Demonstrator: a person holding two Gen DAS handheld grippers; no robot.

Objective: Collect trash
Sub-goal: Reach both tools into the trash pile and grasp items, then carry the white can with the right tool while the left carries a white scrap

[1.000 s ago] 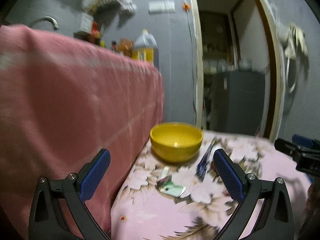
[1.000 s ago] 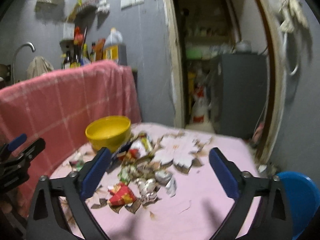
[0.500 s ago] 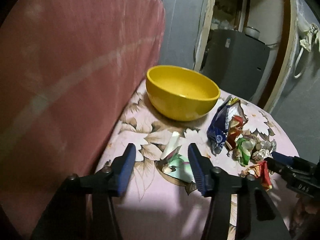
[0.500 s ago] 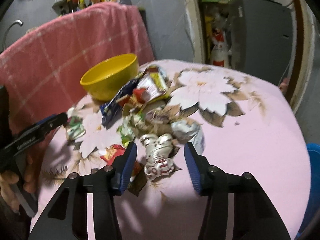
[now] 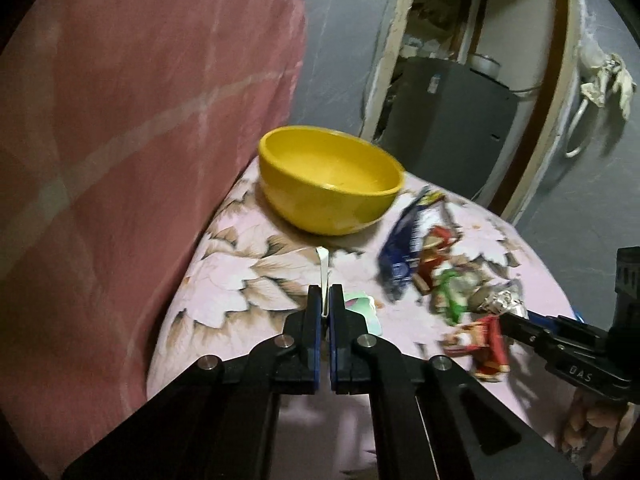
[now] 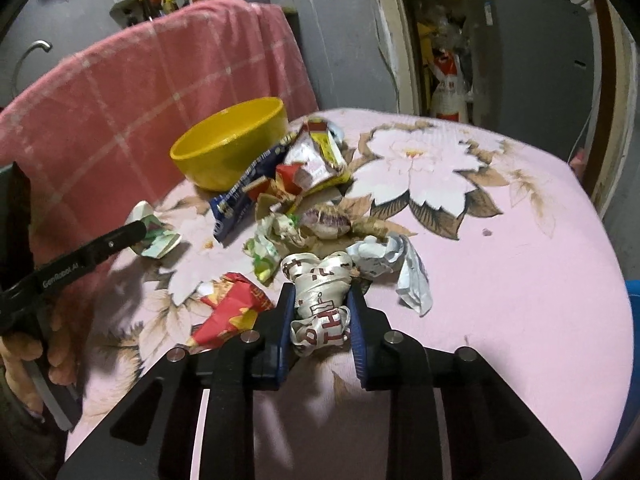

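Crumpled wrappers (image 6: 296, 192) are heaped on the pink flowered tablecloth (image 6: 520, 240) beside a yellow bowl (image 6: 224, 168). My right gripper (image 6: 320, 296) is closing on a crumpled silver-white wrapper (image 6: 316, 280), and both pads press its sides. My left gripper (image 5: 325, 300) is shut on a flat white-and-green wrapper (image 5: 323, 266), whose white edge sticks up between the tips. In the left wrist view the bowl (image 5: 320, 208) stands behind that wrapper and the right gripper (image 5: 510, 316) comes in from the right at the heap (image 5: 436, 276). The left gripper (image 6: 136, 232) shows at the left of the right wrist view.
A pink checked cloth (image 6: 140, 92) hangs along the table's left side. A red packet (image 6: 232, 312) lies just left of my right fingers, and a grey-white crumpled paper (image 6: 400, 268) just right. A blue bin (image 6: 634, 320) sits past the table's right edge. A grey fridge (image 6: 528, 48) stands behind.
Both grippers dropped towards the table and tilted down. The left jaws went from wide open to shut on the white-green wrapper; the right jaws narrowed onto the silver wrapper.
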